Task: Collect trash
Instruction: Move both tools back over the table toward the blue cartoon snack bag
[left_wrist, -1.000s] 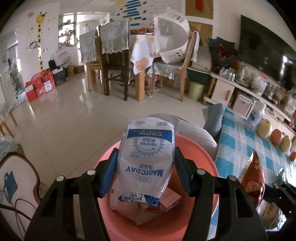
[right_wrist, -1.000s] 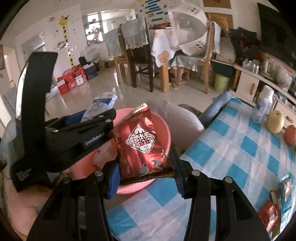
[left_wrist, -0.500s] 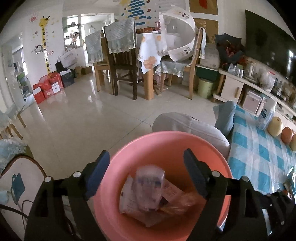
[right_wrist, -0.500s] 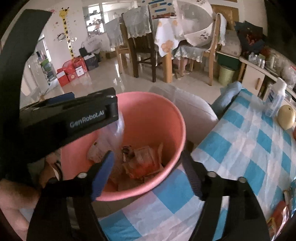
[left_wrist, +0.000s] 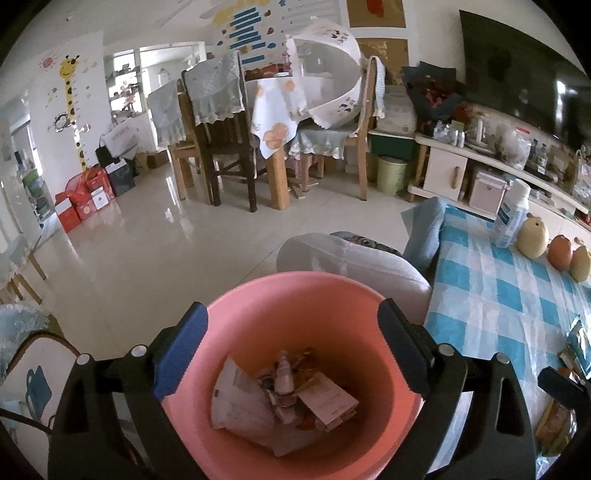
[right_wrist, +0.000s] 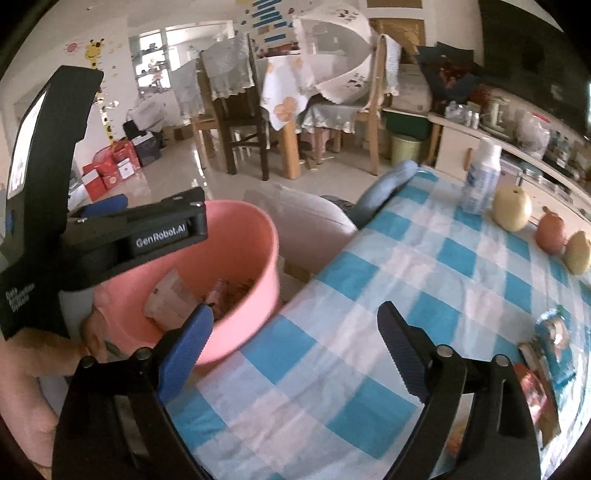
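Note:
A pink plastic bin (left_wrist: 295, 295) stands beside the table; in the right wrist view its rim (right_wrist: 271, 251) shows at left. Several wrappers and papers (left_wrist: 288, 395) lie in its bottom. My left gripper (left_wrist: 291, 321) is open and empty, held right above the bin. My right gripper (right_wrist: 295, 321) is open and empty over the near edge of the blue checked tablecloth (right_wrist: 424, 280), just right of the bin. More wrappers (right_wrist: 554, 332) lie at the table's right edge.
A white bottle (right_wrist: 480, 177) and three fruits (right_wrist: 511, 208) stand along the table's far side. A grey cushion (left_wrist: 351, 258) and a blue cloth (left_wrist: 424, 229) lie behind the bin. Dining chairs and a table (left_wrist: 273, 122) stand across the tiled floor.
Both grippers opened: the left let go of a white and blue packet, the right of a red snack bag, and both fell into the bin. The right gripper then swung right over the table.

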